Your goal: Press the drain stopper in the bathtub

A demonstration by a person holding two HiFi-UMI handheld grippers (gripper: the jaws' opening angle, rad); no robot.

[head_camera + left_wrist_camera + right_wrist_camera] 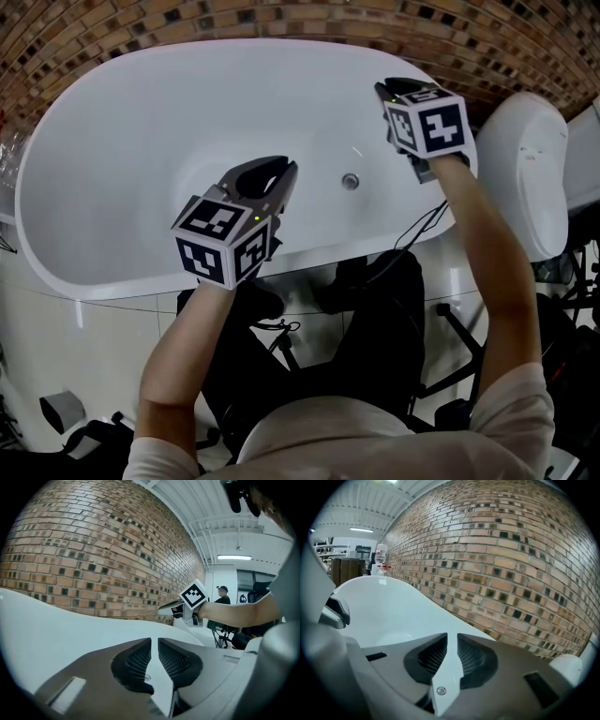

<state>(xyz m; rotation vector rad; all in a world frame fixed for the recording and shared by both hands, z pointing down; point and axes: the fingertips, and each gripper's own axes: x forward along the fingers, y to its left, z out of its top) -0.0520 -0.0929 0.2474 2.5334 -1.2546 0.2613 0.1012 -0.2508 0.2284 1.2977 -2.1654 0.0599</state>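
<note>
Approach step: left gripper point(270, 174) and right gripper point(403, 86) hover over tub point(112, 141), jaws together, empty; next, likely lower one onto stopper point(350, 181), frame centre.

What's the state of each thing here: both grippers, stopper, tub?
left gripper: jaws together, nothing between them, held over the tub.
right gripper: jaws together, nothing between them, near the tub's right end.
drain stopper: touched by neither gripper; up or pressed, cannot tell.
bathtub: no water showing.
</note>
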